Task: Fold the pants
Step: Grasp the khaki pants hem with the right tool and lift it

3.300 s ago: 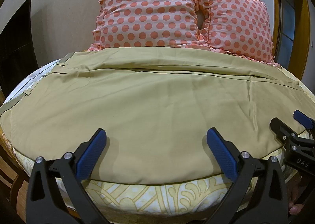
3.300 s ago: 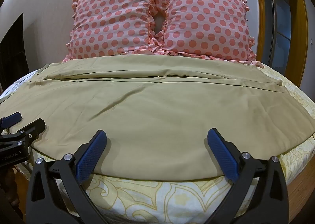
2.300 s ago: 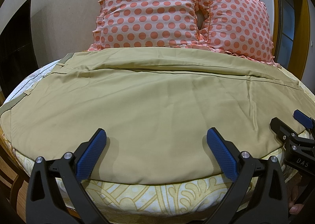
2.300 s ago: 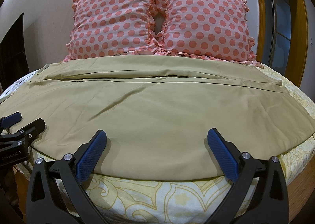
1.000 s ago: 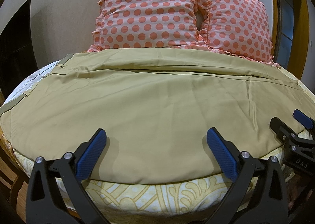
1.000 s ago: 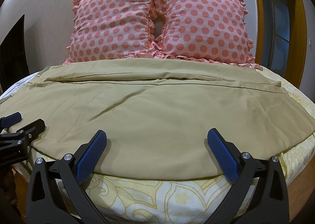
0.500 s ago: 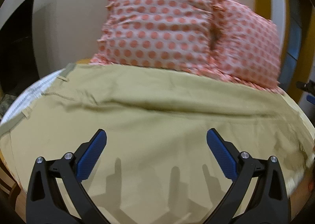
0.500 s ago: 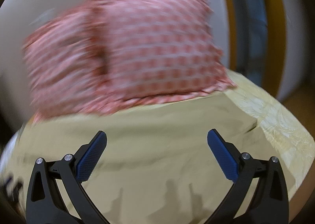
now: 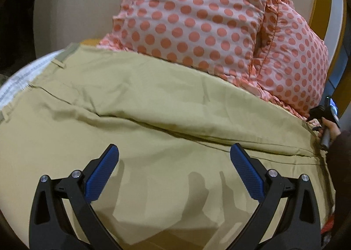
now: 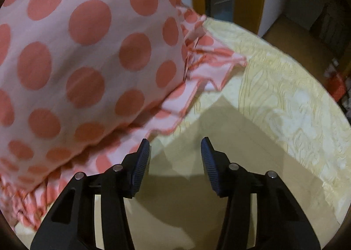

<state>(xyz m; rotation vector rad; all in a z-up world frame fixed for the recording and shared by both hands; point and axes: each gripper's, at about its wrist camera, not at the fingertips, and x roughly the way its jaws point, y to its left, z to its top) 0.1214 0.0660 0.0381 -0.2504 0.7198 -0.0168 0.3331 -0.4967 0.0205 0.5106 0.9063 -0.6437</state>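
Both hand-held grippers advanced over pants, left wide, right narrower, empty.

I'm seeing the pants as smooth matt khaki cloth, lightly creased. My left tool is matt black plastic with ribbed blue pads and shiny metal pins; the right tool looks the same. The pillow is soft dotted cloth with frills, and the bed sheet is matt patterned cloth.
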